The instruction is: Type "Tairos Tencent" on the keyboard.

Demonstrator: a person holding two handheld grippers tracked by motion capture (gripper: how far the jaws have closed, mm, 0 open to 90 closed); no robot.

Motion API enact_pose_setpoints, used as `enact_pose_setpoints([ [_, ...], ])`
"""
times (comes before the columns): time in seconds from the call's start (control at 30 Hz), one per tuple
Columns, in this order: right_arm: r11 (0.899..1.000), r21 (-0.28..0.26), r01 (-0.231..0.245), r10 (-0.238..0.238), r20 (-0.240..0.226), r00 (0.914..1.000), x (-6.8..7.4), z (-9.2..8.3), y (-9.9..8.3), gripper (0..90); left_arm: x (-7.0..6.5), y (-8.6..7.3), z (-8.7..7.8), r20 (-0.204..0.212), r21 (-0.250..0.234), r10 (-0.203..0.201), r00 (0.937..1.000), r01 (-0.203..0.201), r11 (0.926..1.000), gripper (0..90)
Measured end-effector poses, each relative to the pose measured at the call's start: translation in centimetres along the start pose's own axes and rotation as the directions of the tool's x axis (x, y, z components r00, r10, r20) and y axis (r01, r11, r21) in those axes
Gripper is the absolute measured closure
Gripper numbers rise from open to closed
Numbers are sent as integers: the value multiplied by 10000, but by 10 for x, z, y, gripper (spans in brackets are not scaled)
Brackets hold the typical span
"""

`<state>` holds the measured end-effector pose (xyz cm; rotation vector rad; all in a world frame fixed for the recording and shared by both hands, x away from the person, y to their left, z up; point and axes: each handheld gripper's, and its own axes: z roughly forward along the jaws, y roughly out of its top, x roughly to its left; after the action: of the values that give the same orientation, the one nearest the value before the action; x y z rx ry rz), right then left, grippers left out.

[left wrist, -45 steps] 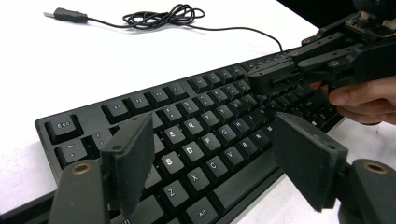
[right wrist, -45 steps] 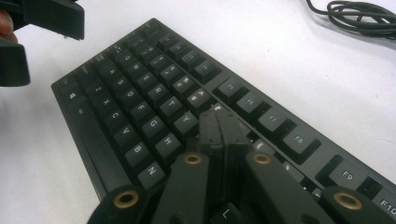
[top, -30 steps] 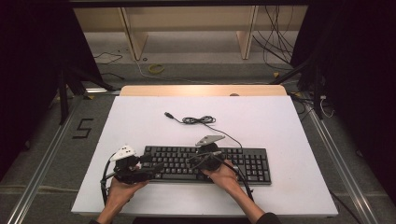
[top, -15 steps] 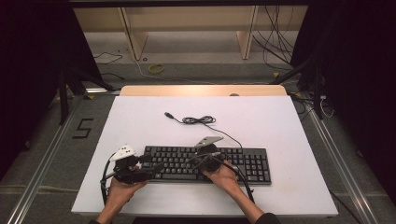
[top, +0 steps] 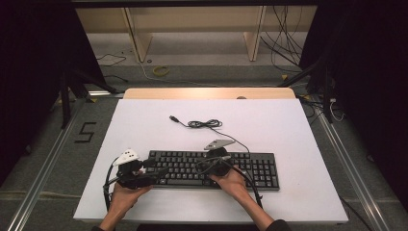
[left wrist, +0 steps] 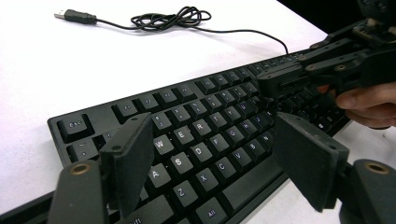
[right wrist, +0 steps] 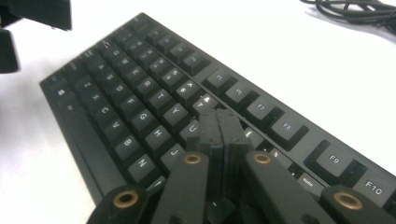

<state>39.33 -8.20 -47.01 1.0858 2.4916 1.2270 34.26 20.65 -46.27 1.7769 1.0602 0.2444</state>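
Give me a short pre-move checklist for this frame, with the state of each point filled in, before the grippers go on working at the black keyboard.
1. Black full-size keyboard lies flat on the white table: ok.
2. Right gripper has its jaws shut, tips over the keys near U: ok.
3. Tips actually pressing a key: cannot tell.
4. Left gripper has its jaws open over the letter keys, nothing between them: ok.
5. Thin black USB cable lies coiled behind the keyboard, away from both grippers: ok.
6. The two grippers stand apart from each other: ok.
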Motion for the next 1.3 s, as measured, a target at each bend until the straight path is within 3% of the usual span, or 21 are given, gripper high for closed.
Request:
enact_pose_setpoints([
  [0.13,9998,-175,-16,13,-161,9999,0,-6,-1,852,0,0,0,-18,0,10,10000,-10,10000,291],
  [0.47,9981,-592,-161,125,-607,9981,-1,-23,-7,505,0,4,8,-2,124,109,9999,-109,9999,301],
  [0.57,9976,-660,-229,184,-675,9976,0,-29,-8,444,0,6,12,-33,202,-29,10000,30,9998,328],
  [0.83,9942,-1026,-313,242,-698,9973,-2,-40,-13,371,1,9,22,-165,522,6,9999,3,9986,447],
  [1.03,9923,-1203,-307,223,-708,9972,-2,-52,-19,348,-1,13,31,-230,923,298,9993,-276,9954,610],
  [1.3,9905,-1336,-322,237,-649,9976,-5,-63,-29,320,-5,20,51,-233,1662,773,9967,-724,9834,798],
])
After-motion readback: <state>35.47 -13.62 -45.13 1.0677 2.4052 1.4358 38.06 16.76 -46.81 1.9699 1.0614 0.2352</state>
